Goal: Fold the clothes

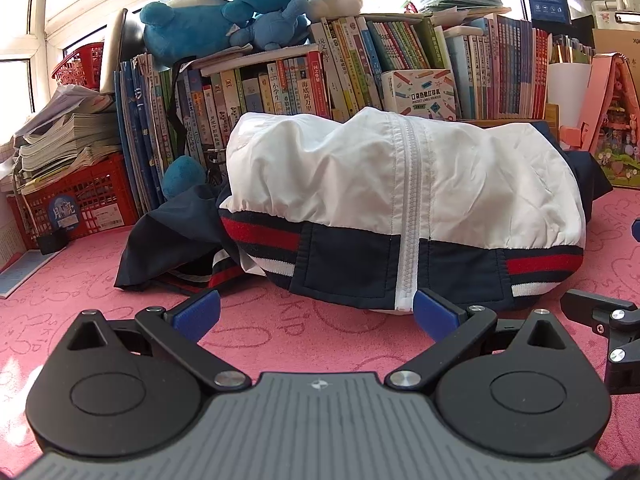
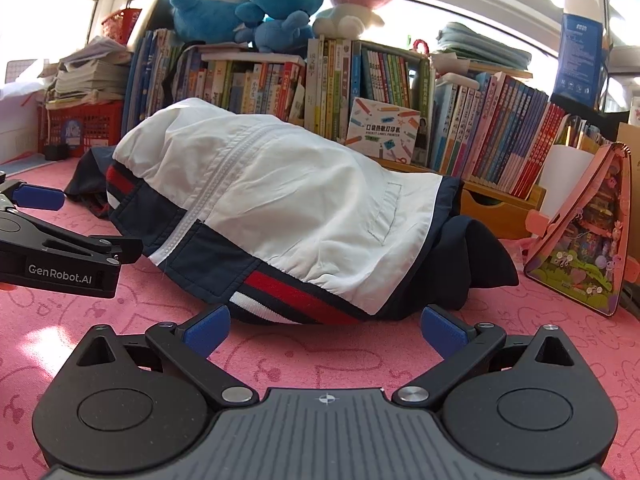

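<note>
A white and navy jacket [image 1: 400, 184] with a white zip and red-striped hem lies bunched on the pink cloth [image 1: 280, 332]; in the right wrist view the jacket [image 2: 288, 200] lies ahead and slightly left. My left gripper [image 1: 316, 314] stands open just short of the hem, with nothing between its blue pads [image 1: 198, 312]. My right gripper [image 2: 324, 330] is open too, close to the striped hem corner, empty. The left gripper's body [image 2: 60, 256] shows at the left edge of the right wrist view. Navy sleeves trail out on both sides [image 1: 172, 236].
Behind the jacket runs a wall of upright books [image 1: 360, 68] topped with blue plush toys [image 1: 224, 12]. A red crate [image 1: 80, 196] under paper stacks stands at the left. A pink toy house [image 2: 584, 236] leans at the right. Pink cloth lies bare in front.
</note>
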A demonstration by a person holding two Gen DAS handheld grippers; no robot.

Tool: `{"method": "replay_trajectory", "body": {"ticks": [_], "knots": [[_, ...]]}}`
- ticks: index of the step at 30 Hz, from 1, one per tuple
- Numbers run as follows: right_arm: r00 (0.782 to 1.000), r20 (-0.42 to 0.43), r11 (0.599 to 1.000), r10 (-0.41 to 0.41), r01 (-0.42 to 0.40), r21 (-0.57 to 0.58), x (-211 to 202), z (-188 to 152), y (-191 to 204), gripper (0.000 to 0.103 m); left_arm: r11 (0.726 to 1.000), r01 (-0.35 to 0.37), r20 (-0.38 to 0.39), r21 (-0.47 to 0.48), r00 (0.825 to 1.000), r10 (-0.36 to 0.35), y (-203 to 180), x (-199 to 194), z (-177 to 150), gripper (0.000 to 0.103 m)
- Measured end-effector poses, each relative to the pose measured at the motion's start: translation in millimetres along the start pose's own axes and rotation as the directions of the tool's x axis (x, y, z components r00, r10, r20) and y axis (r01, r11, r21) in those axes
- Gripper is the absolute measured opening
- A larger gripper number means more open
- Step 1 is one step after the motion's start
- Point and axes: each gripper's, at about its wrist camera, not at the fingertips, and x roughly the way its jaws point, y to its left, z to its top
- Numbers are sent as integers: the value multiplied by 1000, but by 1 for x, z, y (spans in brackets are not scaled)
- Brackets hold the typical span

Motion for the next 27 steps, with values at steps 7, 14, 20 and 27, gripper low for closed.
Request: {"method": "replay_trajectory", "body": {"ticks": [7, 14, 20, 27], "knots": [[1000, 3, 999, 17, -17, 51, 1, 0, -7, 103, 1000, -12, 17, 25, 1000, 11, -7, -1, -6, 103], [1000, -2, 1000, 12, -12, 21, 0, -1, 0, 103, 1000, -13, 19, 19, 1000, 12, -9, -1, -6, 103], [1000, -1, 1000, 5, -5, 16, 0, 0, 1, 103, 1000, -15, 26, 16, 1000, 14, -9, -1, -6, 103], [1000, -1, 1000, 4, -4, 22, 0, 0, 0, 103, 1000, -17, 26, 15, 1000, 16, -10, -1, -6, 103]]}}
